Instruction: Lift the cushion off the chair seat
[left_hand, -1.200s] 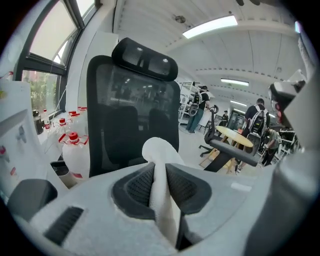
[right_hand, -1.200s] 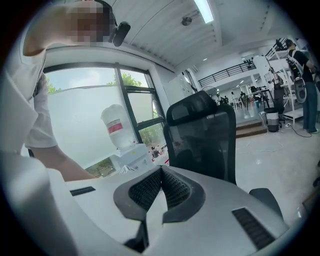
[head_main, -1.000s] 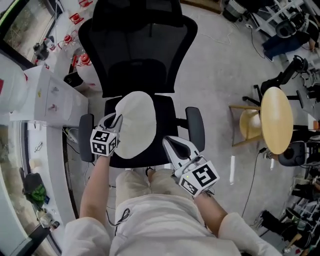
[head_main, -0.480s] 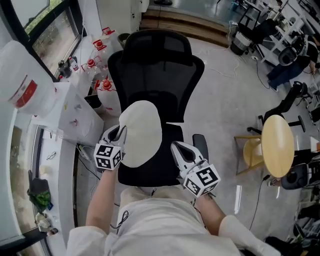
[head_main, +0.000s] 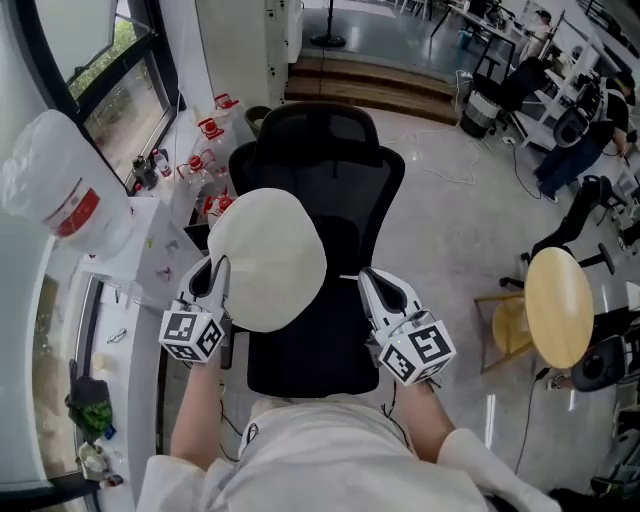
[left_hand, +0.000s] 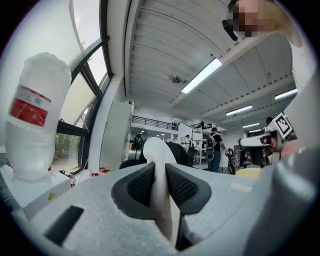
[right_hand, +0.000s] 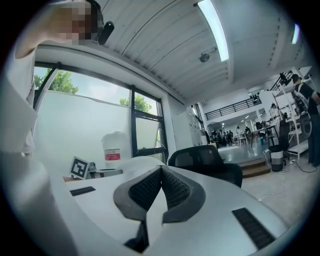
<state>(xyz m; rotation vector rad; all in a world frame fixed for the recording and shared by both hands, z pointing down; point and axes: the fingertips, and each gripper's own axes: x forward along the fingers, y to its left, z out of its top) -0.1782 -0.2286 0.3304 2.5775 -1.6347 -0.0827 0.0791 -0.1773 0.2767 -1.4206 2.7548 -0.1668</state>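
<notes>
A round white cushion (head_main: 268, 258) hangs in the air before the backrest of a black office chair (head_main: 318, 170), clear of the seat (head_main: 310, 360). My left gripper (head_main: 217, 272) is shut on the cushion's left edge; in the left gripper view the cushion (left_hand: 156, 150) stands edge-on, pinched between the pads of that gripper (left_hand: 160, 181). My right gripper (head_main: 373, 282) floats to the right of the cushion over the seat, apart from it. Its pads meet with nothing between them in the right gripper view (right_hand: 161, 174), where the chair (right_hand: 206, 159) shows beyond.
A big white water jug (head_main: 62, 198) with a red label stands on the white desk (head_main: 130, 260) at the left. Red-capped bottles (head_main: 212, 130) sit on the floor behind the chair. A round wooden table (head_main: 556, 305) is at the right, with people (head_main: 590, 110) farther back.
Both grippers have risen. The cushion has come up off the seat with the left gripper and now hangs in front of the backrest.
</notes>
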